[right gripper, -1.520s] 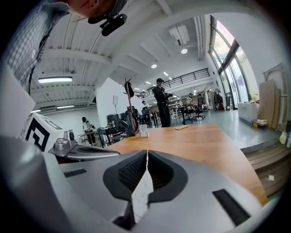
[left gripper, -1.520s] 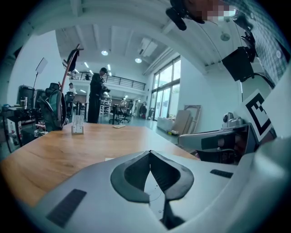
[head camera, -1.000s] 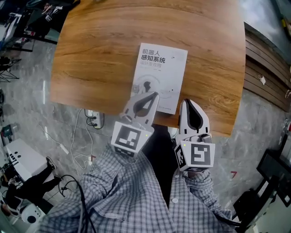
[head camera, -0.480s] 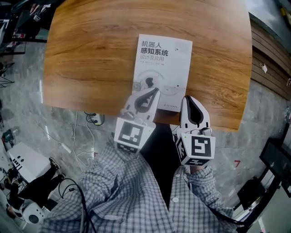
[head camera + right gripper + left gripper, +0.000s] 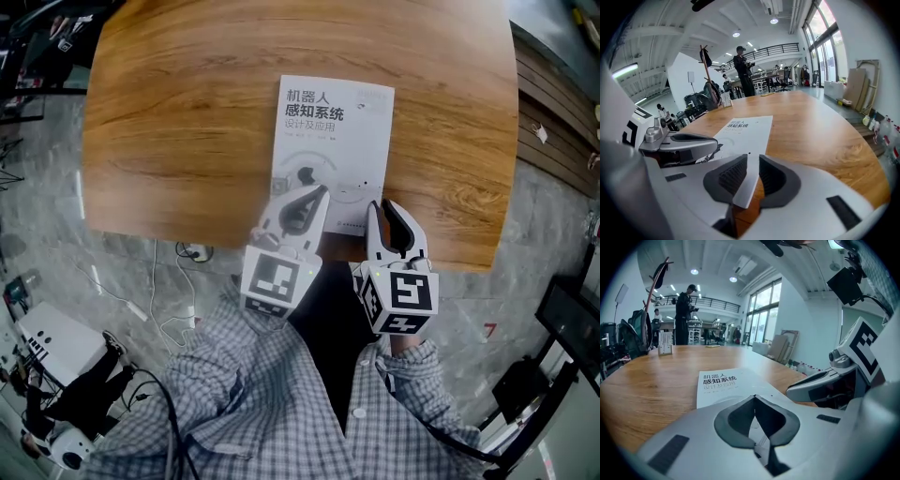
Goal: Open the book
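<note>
Head overhead; gripper views low, near, sharing book (image 5: 717, 392).

book (image 5: 333, 141) ahead of grippers: white cover, dark lettering | counter (image 5: 187, 122): warm brown wood grain | left gripper (image 5: 314, 192), right gripper (image 5: 387, 208): pale grey, dark inner faces, black-and-white square markers | shirt (image 5: 253, 403) behind grippers: blue-grey check | floor (image 5: 56, 244): grey marbled

The left gripper (image 5: 319, 193) has its fingers (image 5: 733, 427) pressed together, tip against tip. The right gripper (image 5: 387, 211) is just beside it, with its fingers (image 5: 731, 176) apart and a narrow gap between them. Both grippers point forward and slant downward. The arms, in checked sleeves (image 5: 234, 375), are bent close to the body.
</note>
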Action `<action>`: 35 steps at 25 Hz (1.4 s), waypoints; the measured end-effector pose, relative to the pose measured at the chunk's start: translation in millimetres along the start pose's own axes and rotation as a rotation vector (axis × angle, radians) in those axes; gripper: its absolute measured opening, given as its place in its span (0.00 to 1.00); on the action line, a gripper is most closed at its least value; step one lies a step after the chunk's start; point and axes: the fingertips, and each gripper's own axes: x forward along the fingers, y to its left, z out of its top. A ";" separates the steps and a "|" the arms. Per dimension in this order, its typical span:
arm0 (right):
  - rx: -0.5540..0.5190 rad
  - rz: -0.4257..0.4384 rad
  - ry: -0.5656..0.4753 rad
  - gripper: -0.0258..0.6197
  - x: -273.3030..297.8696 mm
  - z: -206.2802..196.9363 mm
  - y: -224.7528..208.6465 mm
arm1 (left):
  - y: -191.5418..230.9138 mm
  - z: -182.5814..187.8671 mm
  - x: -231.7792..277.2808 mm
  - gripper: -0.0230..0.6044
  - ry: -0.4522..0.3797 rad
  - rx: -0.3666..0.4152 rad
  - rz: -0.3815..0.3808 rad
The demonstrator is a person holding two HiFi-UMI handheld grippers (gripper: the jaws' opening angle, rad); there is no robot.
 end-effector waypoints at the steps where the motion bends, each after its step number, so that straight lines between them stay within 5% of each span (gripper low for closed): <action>1: 0.005 0.004 0.006 0.16 1.9 0.6 -1.4 | -0.4 0.3 0.8 0.05 -0.001 0.007 -0.003; 16: 0.158 0.132 0.171 0.21 28.8 -11.4 -10.0 | -4.7 -0.9 2.4 0.05 0.002 0.015 -0.049; 25: 0.275 0.165 0.179 0.13 24.1 -6.2 -13.6 | -11.4 -3.3 0.0 0.05 0.011 0.050 -0.103; 35: 0.424 0.215 0.088 0.10 6.6 16.8 -4.9 | -47.1 -2.7 -14.2 0.05 0.083 0.381 -0.182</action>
